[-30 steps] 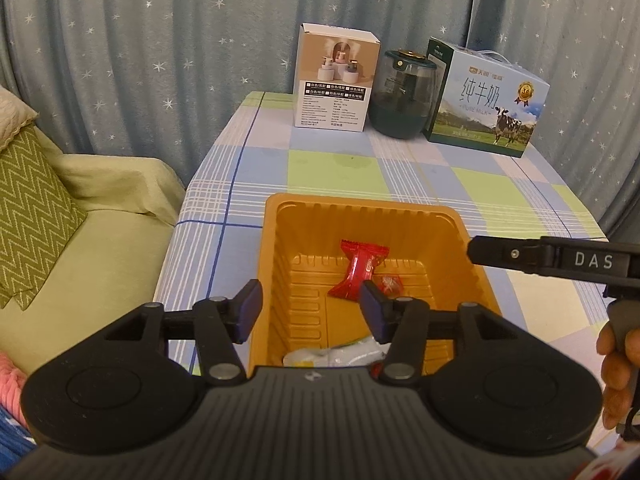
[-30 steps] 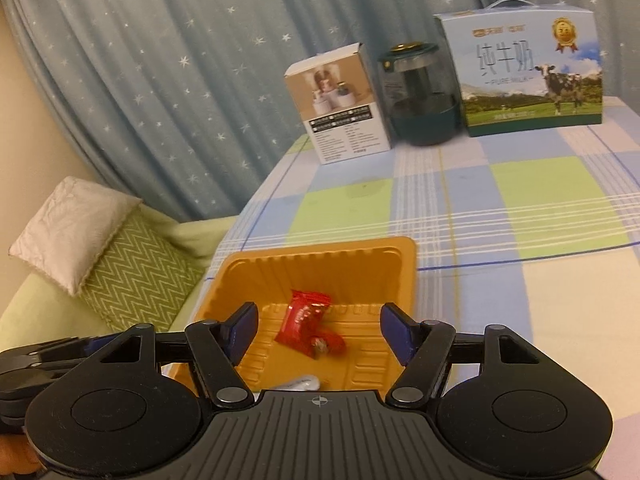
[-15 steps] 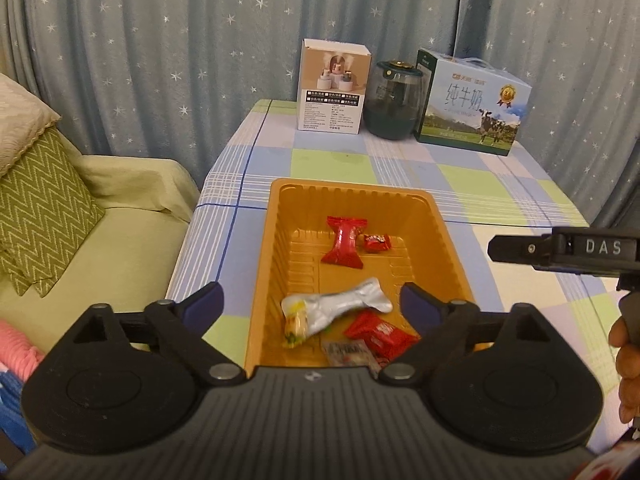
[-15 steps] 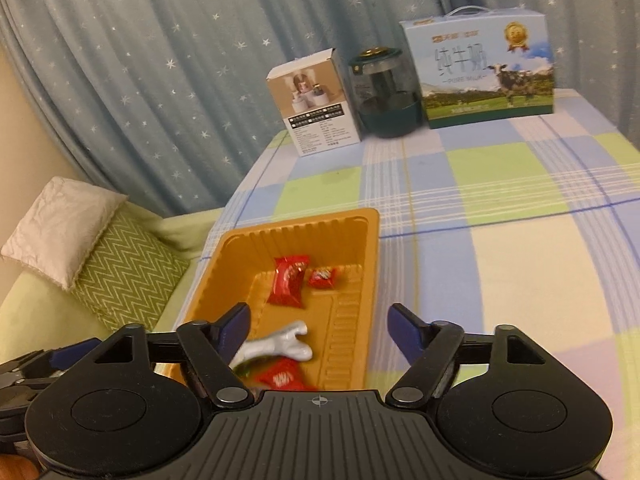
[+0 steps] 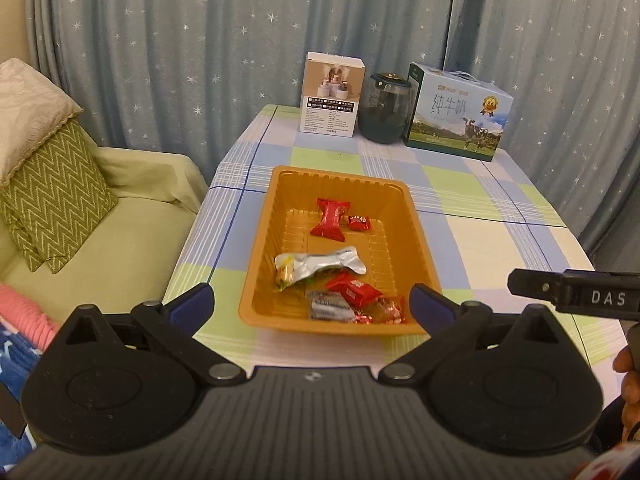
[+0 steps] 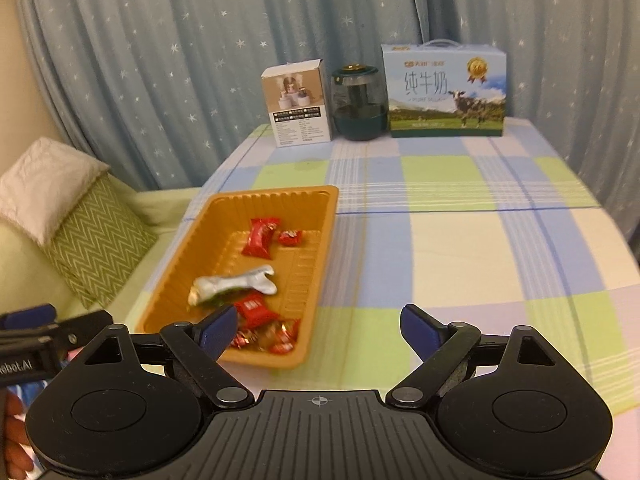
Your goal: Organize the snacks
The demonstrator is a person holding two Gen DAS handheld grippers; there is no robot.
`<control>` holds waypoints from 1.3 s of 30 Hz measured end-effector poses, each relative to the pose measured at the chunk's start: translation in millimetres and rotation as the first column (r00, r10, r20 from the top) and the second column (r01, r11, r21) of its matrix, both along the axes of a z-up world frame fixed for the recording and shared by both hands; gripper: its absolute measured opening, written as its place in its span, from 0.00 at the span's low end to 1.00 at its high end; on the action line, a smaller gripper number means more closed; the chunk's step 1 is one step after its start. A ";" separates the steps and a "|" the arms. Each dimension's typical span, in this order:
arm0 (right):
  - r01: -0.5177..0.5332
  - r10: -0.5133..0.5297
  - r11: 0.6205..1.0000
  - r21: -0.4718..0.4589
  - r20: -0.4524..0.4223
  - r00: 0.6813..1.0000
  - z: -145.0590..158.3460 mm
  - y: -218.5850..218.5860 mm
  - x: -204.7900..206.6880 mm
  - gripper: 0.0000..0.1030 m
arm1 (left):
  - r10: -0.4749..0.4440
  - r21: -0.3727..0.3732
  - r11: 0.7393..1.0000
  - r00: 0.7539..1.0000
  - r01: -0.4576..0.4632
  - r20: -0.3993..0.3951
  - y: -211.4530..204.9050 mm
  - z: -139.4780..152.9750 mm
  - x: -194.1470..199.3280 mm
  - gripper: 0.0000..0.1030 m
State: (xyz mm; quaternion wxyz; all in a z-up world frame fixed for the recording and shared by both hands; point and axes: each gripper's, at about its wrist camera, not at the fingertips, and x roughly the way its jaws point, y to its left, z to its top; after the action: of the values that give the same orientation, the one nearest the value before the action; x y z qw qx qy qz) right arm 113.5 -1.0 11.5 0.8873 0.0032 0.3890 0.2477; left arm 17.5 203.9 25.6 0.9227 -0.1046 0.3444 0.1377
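Observation:
An orange plastic tray (image 5: 340, 175) sits on the checked tablecloth, near the table's left edge. In it lie a long red wrapper (image 5: 331, 220), a small red candy (image 5: 359, 223), a silver pack (image 5: 320, 266), a red pack (image 5: 354, 290) and some small wrapped candies (image 5: 330, 306). My left gripper (image 5: 310, 298) hovers before the tray's near end; its jaws are opening wide and hold nothing. My right gripper (image 6: 318, 318) hangs over the tray's near right corner (image 6: 296, 360), jaws opening, nothing between them. Its side shows as a black bar (image 5: 576, 296) in the left wrist view.
At the table's far end stand a white box (image 5: 331, 100), a dark green jar (image 5: 385, 108) and a blue milk carton (image 5: 460, 116). A pale green sofa (image 5: 120, 240) with zigzag cushions (image 5: 56, 196) is left of the table. Starred curtains hang behind.
Both grippers have drawn back and up from inside the tray, and their jaws have spread wider. The whole tray and the near snacks now show.

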 end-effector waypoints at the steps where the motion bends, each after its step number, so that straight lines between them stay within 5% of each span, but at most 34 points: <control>1: 0.002 -0.002 1.000 -0.004 -0.001 1.000 0.4 -2.5 -5.1 0.86 | -0.004 -0.001 1.000 1.000 0.004 0.003 -2.3 1.1 -4.8 1.00; 22: 0.020 -0.021 1.000 -0.007 -0.040 0.999 11.5 -43.7 -82.2 0.86 | -0.024 0.034 0.999 0.999 0.025 -0.038 -51.0 12.5 -61.8 1.00; 39: 0.024 -0.024 0.999 -0.024 -0.008 1.000 20.2 -50.7 -101.7 0.86 | -0.001 0.050 0.999 0.999 0.003 -0.042 -64.6 15.7 -79.7 1.00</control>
State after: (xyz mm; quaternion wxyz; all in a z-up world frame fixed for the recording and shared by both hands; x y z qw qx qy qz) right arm 11.8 -51.7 31.8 0.8886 -0.0018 0.3955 0.2324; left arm -62.1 139.3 41.3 0.9178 -0.0782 0.3604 0.1474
